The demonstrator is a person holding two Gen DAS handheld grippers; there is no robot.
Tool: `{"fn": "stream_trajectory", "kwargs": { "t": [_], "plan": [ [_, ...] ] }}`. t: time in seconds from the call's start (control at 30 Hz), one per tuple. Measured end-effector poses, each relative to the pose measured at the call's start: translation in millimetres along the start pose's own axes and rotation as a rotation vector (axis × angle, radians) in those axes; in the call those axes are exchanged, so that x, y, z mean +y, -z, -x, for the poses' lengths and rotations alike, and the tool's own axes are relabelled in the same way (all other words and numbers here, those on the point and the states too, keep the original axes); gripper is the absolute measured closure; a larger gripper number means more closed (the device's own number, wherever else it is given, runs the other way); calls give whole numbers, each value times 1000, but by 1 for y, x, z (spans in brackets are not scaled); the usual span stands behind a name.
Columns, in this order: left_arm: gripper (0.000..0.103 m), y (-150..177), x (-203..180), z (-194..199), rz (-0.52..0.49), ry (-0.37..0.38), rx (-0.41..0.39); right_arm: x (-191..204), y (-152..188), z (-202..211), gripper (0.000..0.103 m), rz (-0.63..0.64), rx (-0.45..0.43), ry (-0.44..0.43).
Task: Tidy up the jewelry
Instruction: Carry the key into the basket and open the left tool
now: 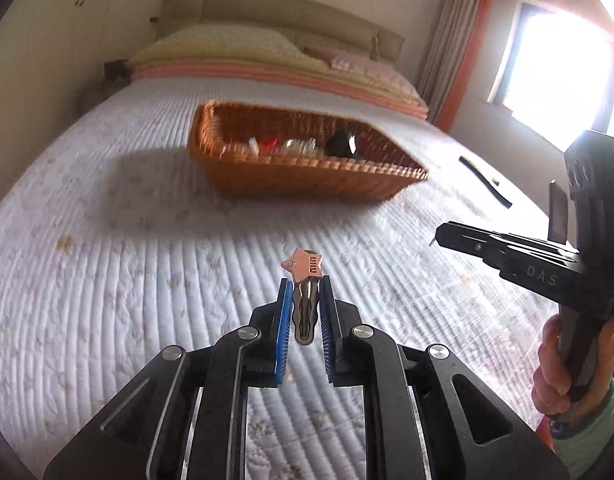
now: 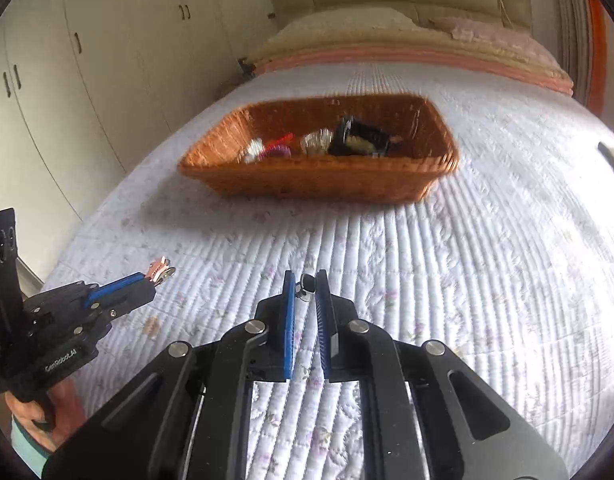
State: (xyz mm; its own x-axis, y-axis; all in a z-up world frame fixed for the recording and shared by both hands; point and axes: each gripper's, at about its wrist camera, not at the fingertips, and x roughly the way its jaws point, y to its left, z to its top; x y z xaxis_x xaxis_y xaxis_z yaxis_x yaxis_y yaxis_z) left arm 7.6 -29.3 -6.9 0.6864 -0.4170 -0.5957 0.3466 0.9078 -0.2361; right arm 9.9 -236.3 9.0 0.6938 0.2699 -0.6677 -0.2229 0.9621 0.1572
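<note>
My left gripper (image 1: 305,280) is shut on a metal hair clip (image 1: 305,312) with a pink star (image 1: 303,269) at its tip, held above the bedspread. It also shows at the left of the right wrist view (image 2: 157,276). My right gripper (image 2: 305,280) is shut on a small dark and silver piece of jewelry (image 2: 307,283); it also shows at the right of the left wrist view (image 1: 437,236). A brown wicker basket (image 1: 307,176) (image 2: 319,184) sits ahead of both on the bed, holding several small items, among them a black one (image 2: 359,138) and a red one (image 2: 281,142).
The bed has a white quilted cover (image 1: 147,280) with pillows (image 1: 235,44) at the far end. A dark narrow object (image 1: 485,182) lies on the cover right of the basket. White wardrobes (image 2: 67,80) stand at the left, a bright window (image 1: 555,68) at the right.
</note>
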Motion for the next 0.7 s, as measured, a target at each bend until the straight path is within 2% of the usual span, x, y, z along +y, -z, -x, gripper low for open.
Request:
{"fn": "stream_trajectory", "kwargs": {
  "t": [0.17,0.33,0.4,0.53,0.63,0.7],
  "plan": [
    [91,-42,-18,25,-63,12,-121,13,-37,39,95,44,-118,1],
    [91,-95,-26,19,-113,14,-199,20,-86,40,95,89,-193,17],
    [91,-113,-21,5,-119,27,-190,21,-105,28,95,107,-186,48],
    [91,-141,5,-38,-58,54,-153,12,-137,-5,95,102,-153,43],
    [91,-150,22,-77,-21,37,-98,-1,-166,-70,95,58,-76,20],
    [91,-150,34,-99,3,47,-53,-8,-173,-98,95,35,-27,3]
  ]
}}
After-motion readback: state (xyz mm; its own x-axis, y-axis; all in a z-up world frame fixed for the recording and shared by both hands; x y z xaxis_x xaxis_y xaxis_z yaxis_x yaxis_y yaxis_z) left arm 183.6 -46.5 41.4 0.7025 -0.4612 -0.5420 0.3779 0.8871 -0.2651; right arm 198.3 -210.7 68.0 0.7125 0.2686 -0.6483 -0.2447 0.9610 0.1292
